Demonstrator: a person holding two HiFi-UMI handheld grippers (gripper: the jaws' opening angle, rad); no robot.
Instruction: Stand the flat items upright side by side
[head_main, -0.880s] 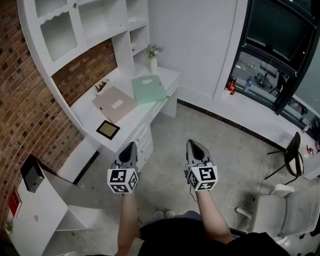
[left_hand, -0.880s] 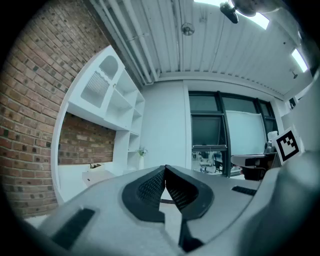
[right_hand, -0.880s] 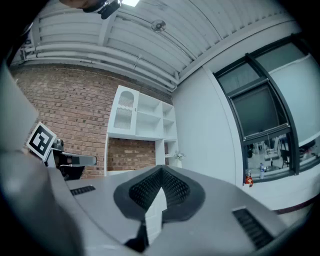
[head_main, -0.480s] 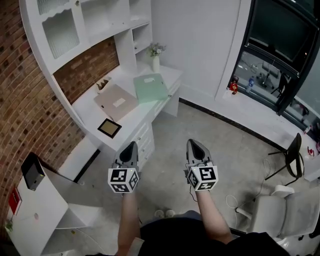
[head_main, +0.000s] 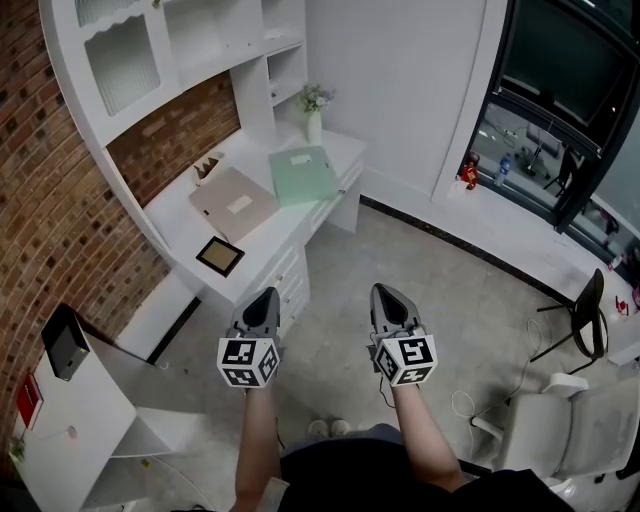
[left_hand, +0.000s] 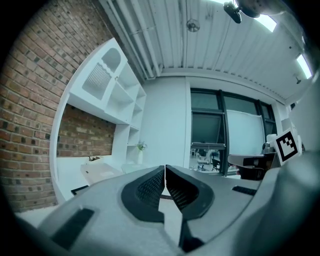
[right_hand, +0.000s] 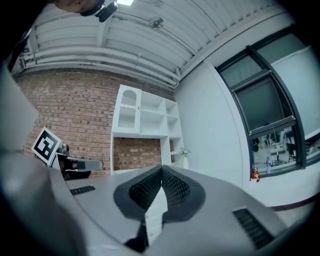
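Left gripper (head_main: 262, 298) and right gripper (head_main: 386, 295) both have their jaws together on nothing, well short of the vase (head_main: 314, 126). The green folder (head_main: 303, 175) lies flat on the worktop (head_main: 180, 225) just before that vase, with the beige folder (head_main: 234, 203) beside it. Over the last second only the view has crept nearer, so this looks like the approach, with nothing stood up yet.

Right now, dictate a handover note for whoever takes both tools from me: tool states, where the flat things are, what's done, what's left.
Left tool: shut, empty, held level over the floor by the desk front.
Right tool: shut, empty, level over the floor.
Items: beige folder, green folder and black frame all lie flat on the desk.
Done: nothing stood up yet.
Left: probably move in closer, then stand all three upright side by side.
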